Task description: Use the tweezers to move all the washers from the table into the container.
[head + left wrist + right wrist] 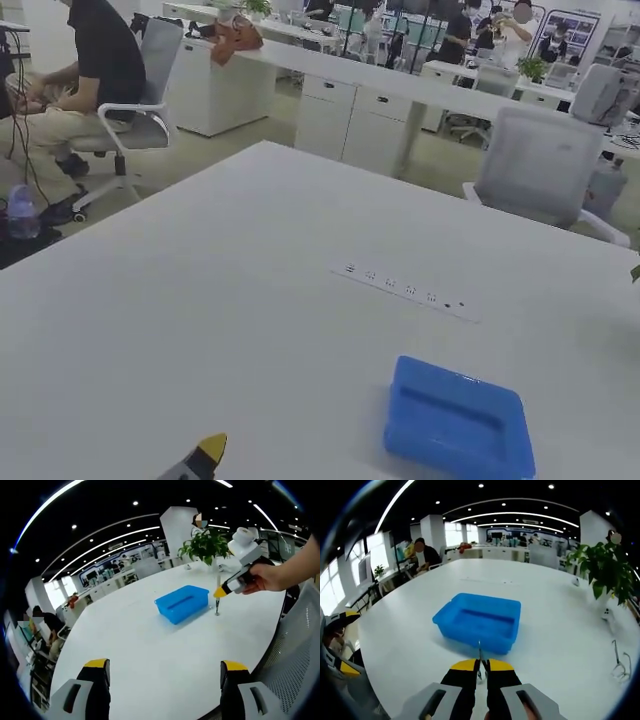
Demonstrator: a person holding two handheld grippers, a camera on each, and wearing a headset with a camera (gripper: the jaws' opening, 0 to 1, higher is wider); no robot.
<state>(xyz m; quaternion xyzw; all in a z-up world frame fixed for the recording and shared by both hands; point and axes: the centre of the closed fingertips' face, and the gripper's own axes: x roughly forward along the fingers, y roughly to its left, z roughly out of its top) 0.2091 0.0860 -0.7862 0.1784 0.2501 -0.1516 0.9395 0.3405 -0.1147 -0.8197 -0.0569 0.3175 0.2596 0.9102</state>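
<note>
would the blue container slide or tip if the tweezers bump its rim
Probably slides rather than tips: the blue container is low and wide on a smooth white table. It looks like thin plastic, so likely light.

**Clipped at the edge, too fine at the tip**

The head view's bottom edge clips the near side of the blue container (458, 420) and, left of it, all of a gripper (208, 452) but its yellow tip. Just before the container, the tweezers (480, 652) pinched in the right gripper (481, 666) are too thin to tell what their tips hold.
</note>
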